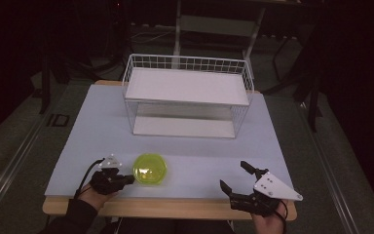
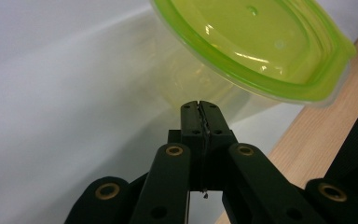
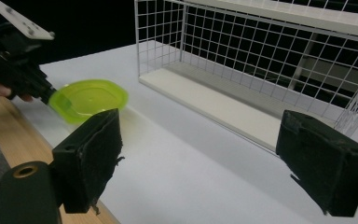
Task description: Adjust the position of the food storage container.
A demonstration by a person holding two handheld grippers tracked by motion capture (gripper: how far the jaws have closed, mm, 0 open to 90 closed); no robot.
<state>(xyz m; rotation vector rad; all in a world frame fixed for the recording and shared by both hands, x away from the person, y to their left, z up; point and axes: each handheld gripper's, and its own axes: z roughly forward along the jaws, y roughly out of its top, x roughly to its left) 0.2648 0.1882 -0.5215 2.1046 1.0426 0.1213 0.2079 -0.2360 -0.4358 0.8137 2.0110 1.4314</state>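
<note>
**Closed left gripper at the green container, right gripper waiting open**

From the high view I see the table (image 1: 102,126) with its pale blue-grey top and, at the near side, a wooden edge (image 1: 175,208). The green container (image 1: 150,169) stands on the near-left part of the top, well apart from the white wire rack (image 1: 187,97), which stands farther back in the middle. The container is translucent, yellow-green, and it carries a lid with a thicker rim.

My left gripper (image 1: 130,179) is just beside the container on its left side. In the left gripper view the two black jaws are pressed together with nothing between them, and their tips point at the pale wall of the container (image 2: 242,51), under the lid rim. The tips are very near to this wall; I cannot tell if they really touch it. In the right gripper view this left gripper (image 3: 50,91) is seen at the edge of the lid (image 3: 88,99).

My right gripper (image 1: 233,175) is over the near-right part of the table, well apart from the container. Its jaws are spread wide and they hold nothing. In its own view the rack (image 3: 261,70) is ahead, between the two pads.
</note>
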